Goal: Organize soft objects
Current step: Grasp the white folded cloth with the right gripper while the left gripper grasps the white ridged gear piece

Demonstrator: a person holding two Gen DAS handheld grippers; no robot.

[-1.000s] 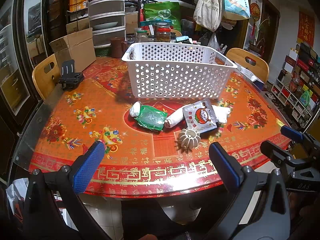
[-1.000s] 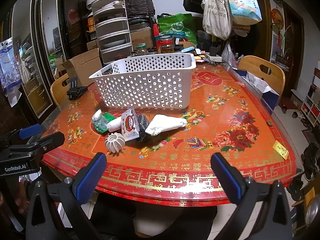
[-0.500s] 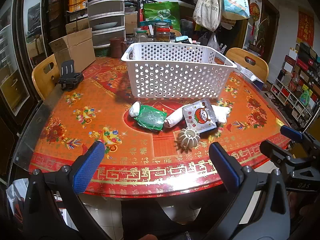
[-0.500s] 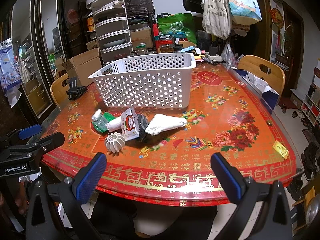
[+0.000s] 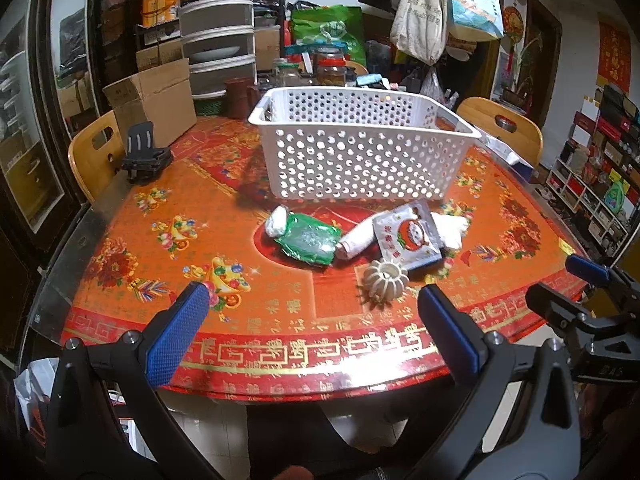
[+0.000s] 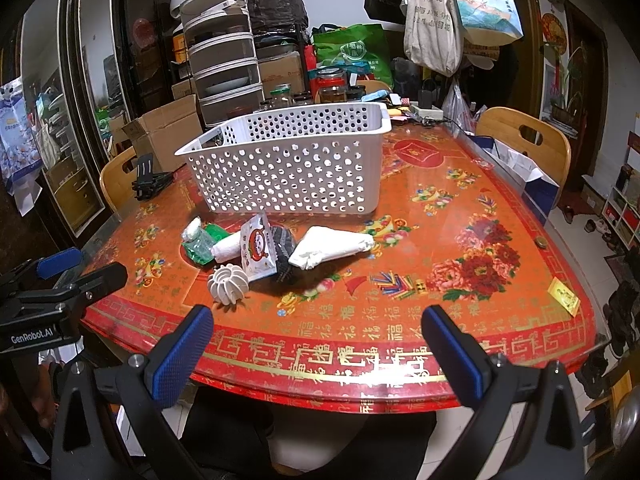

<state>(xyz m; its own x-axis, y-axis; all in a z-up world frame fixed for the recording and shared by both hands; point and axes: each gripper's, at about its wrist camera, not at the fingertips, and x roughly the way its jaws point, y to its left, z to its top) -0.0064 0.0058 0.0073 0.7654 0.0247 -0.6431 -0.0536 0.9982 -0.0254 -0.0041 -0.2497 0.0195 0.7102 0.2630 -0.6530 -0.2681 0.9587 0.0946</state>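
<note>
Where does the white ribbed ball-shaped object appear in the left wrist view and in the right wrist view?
Left wrist view: white ribbed ball-shaped object, right of centre, nearest item of the pile.
Right wrist view: same object, left of centre, in front of the pile.
Shared landmark: white perforated plastic basket, behind it.

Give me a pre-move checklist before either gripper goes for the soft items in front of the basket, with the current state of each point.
1. Left gripper open and empty: ok.
2. Right gripper open and empty: ok.
3. White basket upright, its open top free: ok.
4. Basket has room inside: cannot tell, the interior is mostly hidden behind its wall.
5. Items reachable on the table: ok; the white ribbed ball lies nearest the edge, apart from the rest.
6. Pile free to pick singly: not ok; the cartoon-print pouch leans on the dark item and a white roll, and the green packet overlaps another roll.
</note>
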